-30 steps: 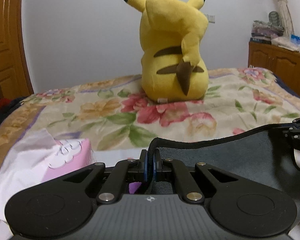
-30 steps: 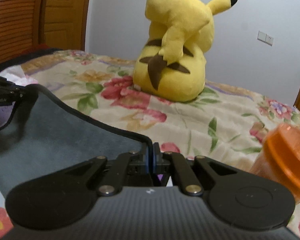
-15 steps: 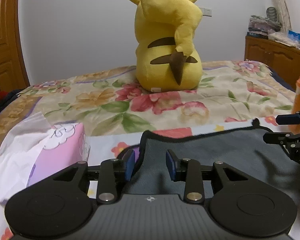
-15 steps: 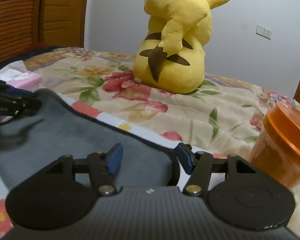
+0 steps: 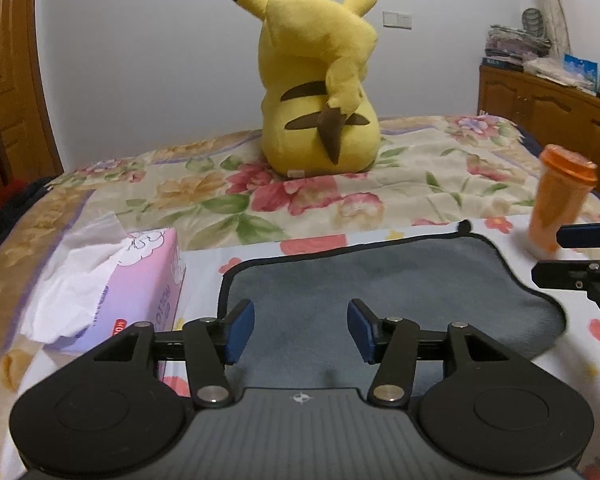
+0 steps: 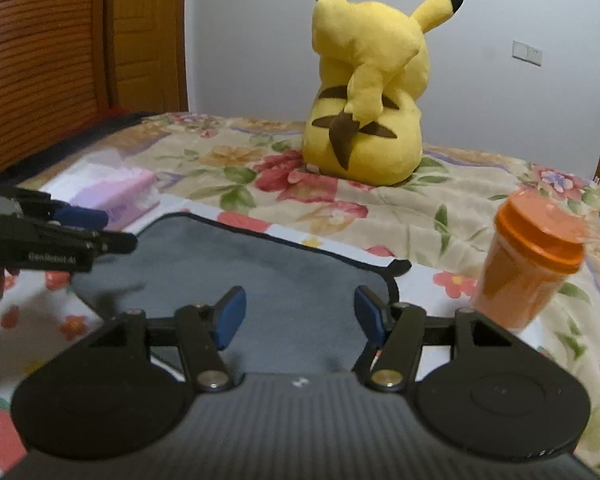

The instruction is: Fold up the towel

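Note:
A grey towel (image 5: 380, 276) with a dark hem lies folded flat on the flowered bedspread; it also shows in the right wrist view (image 6: 260, 272). My left gripper (image 5: 300, 330) is open and empty, just above the towel's near left part. My right gripper (image 6: 298, 320) is open and empty above the towel's near right part. The right gripper also shows at the right edge of the left wrist view (image 5: 580, 254), and the left gripper at the left edge of the right wrist view (image 6: 80, 232).
A pink tissue box (image 5: 112, 284) sits left of the towel, also seen in the right wrist view (image 6: 112, 196). An orange lidded cup (image 5: 560, 204) (image 6: 528, 264) stands to its right. A yellow plush toy (image 5: 320, 92) (image 6: 368, 92) sits behind. A wooden dresser (image 5: 552, 104) stands far right.
Both grippers have opened and let go of the towel edge. The towel has dropped flat onto the bed, and both grippers have drawn back and up.

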